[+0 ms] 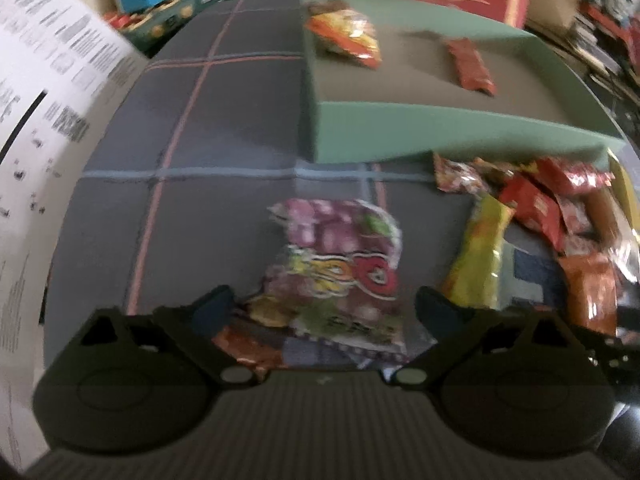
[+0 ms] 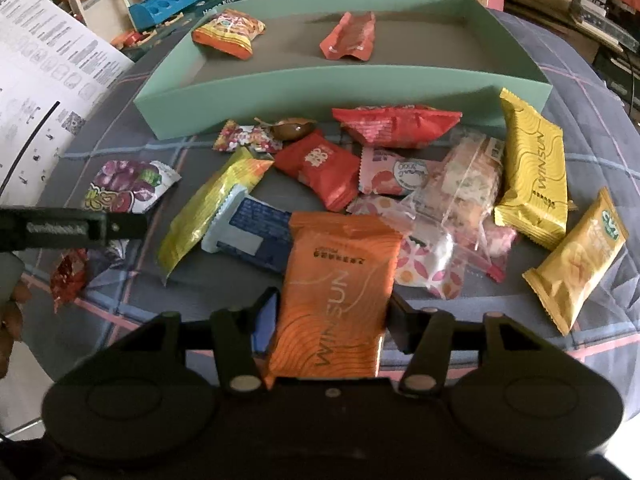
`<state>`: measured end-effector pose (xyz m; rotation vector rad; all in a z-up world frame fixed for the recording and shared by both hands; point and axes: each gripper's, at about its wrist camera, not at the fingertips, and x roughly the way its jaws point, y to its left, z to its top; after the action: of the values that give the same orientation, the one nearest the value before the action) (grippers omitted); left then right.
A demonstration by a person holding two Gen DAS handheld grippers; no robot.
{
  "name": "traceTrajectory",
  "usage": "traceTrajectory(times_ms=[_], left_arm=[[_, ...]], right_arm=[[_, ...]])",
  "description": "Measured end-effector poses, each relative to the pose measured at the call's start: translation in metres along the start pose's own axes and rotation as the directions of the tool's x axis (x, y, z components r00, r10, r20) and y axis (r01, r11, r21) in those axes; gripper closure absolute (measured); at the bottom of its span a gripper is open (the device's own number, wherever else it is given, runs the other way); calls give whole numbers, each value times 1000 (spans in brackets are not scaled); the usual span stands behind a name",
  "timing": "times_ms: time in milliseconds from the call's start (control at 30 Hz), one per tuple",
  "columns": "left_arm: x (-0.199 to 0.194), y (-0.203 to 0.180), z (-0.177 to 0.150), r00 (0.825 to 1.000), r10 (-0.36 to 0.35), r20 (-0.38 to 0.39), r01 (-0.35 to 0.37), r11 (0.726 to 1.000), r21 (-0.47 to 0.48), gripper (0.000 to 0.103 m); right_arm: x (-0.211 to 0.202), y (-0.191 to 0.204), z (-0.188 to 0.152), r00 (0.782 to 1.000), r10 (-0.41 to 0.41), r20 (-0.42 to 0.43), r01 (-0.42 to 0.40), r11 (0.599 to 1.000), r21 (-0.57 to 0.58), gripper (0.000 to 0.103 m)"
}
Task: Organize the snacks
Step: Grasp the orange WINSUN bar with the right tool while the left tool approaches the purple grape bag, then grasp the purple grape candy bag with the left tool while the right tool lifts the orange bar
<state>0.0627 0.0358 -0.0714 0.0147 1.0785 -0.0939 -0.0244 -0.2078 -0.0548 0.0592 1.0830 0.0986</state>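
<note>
A green tray point(image 2: 340, 84) stands at the back of the checked cloth, holding an orange-yellow packet point(image 2: 228, 34) and a red wrapper point(image 2: 350, 36). Several snack packets lie in a pile in front of it. My left gripper point(image 1: 324, 308) is open above a purple grape-print packet point(image 1: 340, 256), its fingers on either side of the packet's near end. The packet also shows in the right wrist view point(image 2: 128, 186). My right gripper point(image 2: 332, 312) has its fingers against both sides of an orange Winsun packet point(image 2: 340, 280). The left gripper shows at the left in the right wrist view point(image 2: 72, 228).
A white printed sheet point(image 2: 48, 92) leans at the left. Two yellow packets point(image 2: 532, 168) lie at the right of the pile; a green-yellow packet point(image 2: 212, 208) and a small red wrapper point(image 2: 68, 276) lie at the left. Toys and boxes point(image 2: 168, 0) stand behind the tray.
</note>
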Motion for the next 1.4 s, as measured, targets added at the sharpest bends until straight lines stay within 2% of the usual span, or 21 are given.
traceTrajectory(times_ms=[33,133,600,867,900,967,1000,1033,1167,1200,1300,1367,1400], left_arm=[[0,-4,-1,1000,3,5,-3,1000,15,21],[-4,-11,-2,999,-7,33,5,999,51,22],[-36,14,-3,995,-47,88,51,997,-49,23],[-56,14,5,986,-74,148,83,995,-55,23],[-58,13,8,985,-76,156,85,995,-53,23],[-62,11,15,982,-79,174,88,995,-47,23],[-64,10,18,980,-80,183,90,995,-45,23],[-64,8,21,979,-81,188,91,995,-45,23],[-62,6,26,980,-83,182,92,995,-44,23],[-60,5,26,981,-85,175,95,994,-47,23],[-55,7,23,984,-88,157,98,993,-58,23],[-52,8,22,985,-88,150,99,993,-66,23],[-51,9,21,985,-90,148,101,992,-70,23]], right_arm=[[-1,0,0,1000,2,4,-2,1000,1,49],[-4,-5,-1,1000,22,8,-22,1000,14,50],[-29,-25,5,982,179,64,-185,976,113,50],[-43,-26,17,971,215,106,-227,967,116,51],[-44,-26,20,970,217,114,-229,967,114,53],[-46,-27,26,967,216,131,-230,967,105,67],[-46,-27,29,967,217,133,-231,967,103,77],[-44,-27,32,966,225,130,-239,966,102,82],[-35,-25,32,975,201,94,-209,975,80,82],[-32,-26,31,976,202,82,-209,974,88,82],[-25,-28,24,977,210,46,-214,971,108,71],[-24,-23,20,975,221,37,-224,970,91,56],[-24,-18,18,974,222,36,-224,972,67,38]])
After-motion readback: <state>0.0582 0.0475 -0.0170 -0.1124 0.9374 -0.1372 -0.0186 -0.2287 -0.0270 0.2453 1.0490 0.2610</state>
